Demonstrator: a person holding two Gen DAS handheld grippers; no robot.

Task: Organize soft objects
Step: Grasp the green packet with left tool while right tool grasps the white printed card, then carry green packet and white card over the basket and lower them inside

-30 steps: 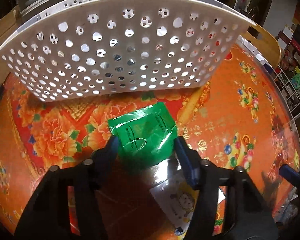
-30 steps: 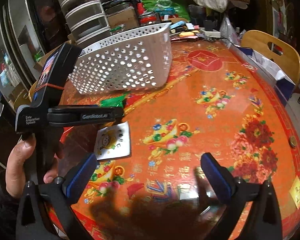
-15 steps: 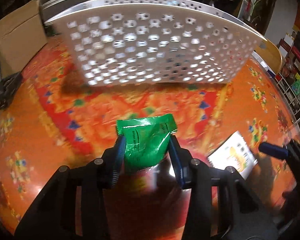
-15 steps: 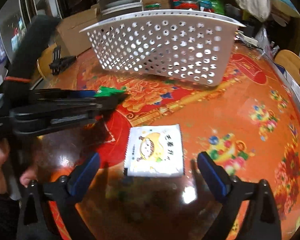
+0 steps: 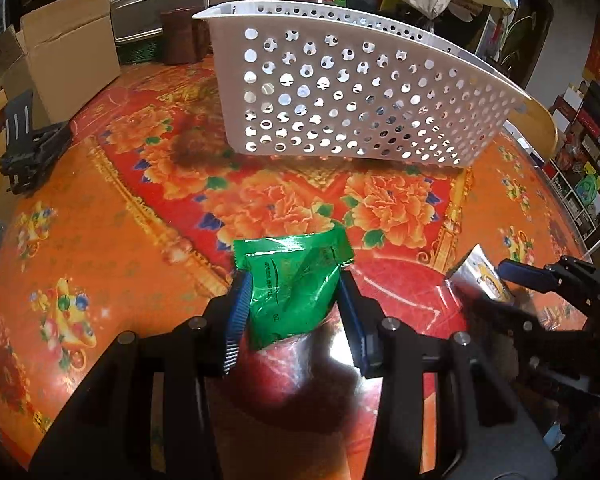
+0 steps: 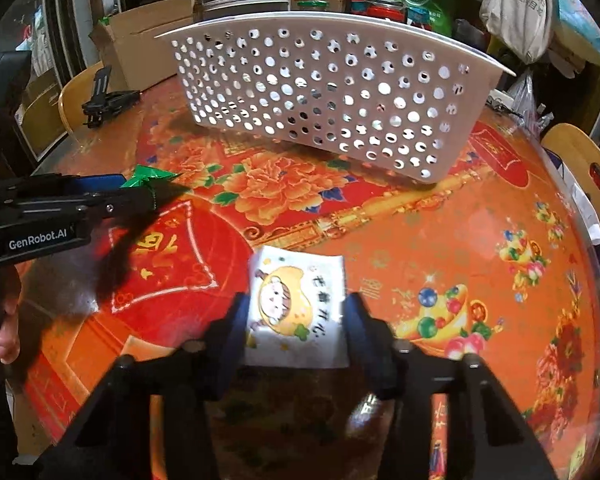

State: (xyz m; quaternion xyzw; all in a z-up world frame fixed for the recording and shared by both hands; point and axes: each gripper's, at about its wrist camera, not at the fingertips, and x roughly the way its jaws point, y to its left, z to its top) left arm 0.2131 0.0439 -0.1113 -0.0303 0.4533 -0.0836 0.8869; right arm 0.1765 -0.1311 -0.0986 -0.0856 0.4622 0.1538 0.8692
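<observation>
My left gripper (image 5: 294, 304) is shut on a green foil packet (image 5: 292, 280) and holds it above the table; it also shows in the right wrist view (image 6: 148, 178). My right gripper (image 6: 296, 320) is shut on a white packet with a yellow cartoon face (image 6: 296, 304), lifted off the table; the packet also shows in the left wrist view (image 5: 478, 276). A white perforated plastic basket (image 5: 360, 100) stands on the table beyond both grippers and also shows in the right wrist view (image 6: 324, 88).
The round table (image 5: 100, 240) has an orange and red flowered cover. A black clamp-like tool (image 5: 24, 144) lies at its left edge. A cardboard box (image 5: 64, 56), metal drawers, bags and a wooden chair (image 6: 580, 160) surround the table.
My left gripper closed on the green packet and lifted it. My right gripper moved to the white packet, closed on it and raised it off the table.
</observation>
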